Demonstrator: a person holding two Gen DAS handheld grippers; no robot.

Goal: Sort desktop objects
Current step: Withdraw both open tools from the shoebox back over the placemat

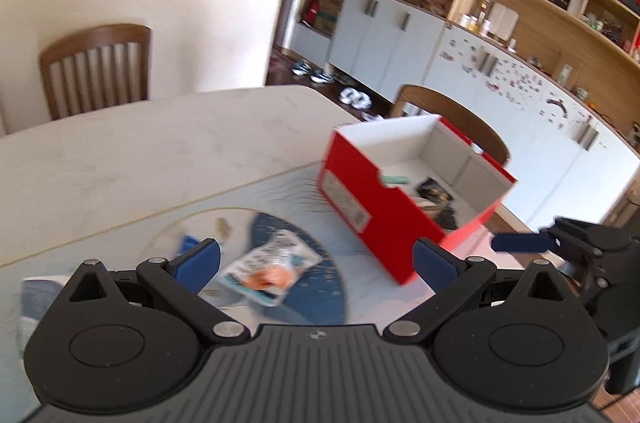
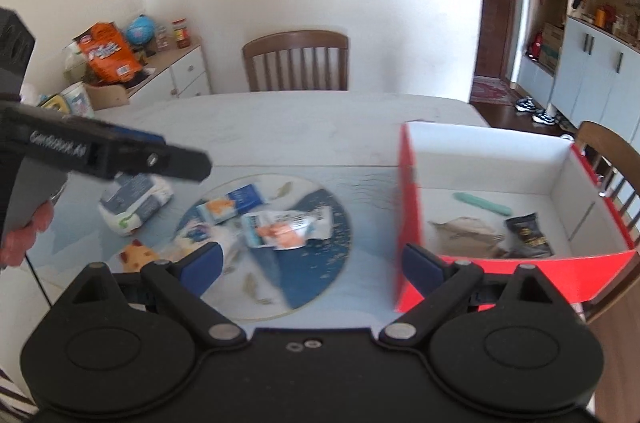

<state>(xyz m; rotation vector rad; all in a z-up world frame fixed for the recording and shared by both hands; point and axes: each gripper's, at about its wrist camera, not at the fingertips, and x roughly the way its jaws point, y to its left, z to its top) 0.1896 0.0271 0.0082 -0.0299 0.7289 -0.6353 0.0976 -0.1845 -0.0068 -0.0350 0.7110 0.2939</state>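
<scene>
Between the right gripper's (image 2: 310, 261) wide-open, empty fingers sits a round blue mat (image 2: 320, 263) with two snack packets: an orange-and-white one (image 2: 286, 229) dead ahead and a smaller one (image 2: 219, 209) beyond its left finger. Past the right finger there's one red box (image 2: 410, 223) holding three things: a green stick (image 2: 482, 203), a tan wrapper (image 2: 464, 229) and a black packet (image 2: 528, 235). The left gripper (image 1: 316, 261) is spread wide too, holding nothing, with the same packet (image 1: 270, 269) between its fingers and the box (image 1: 384, 219) beyond its right one.
</scene>
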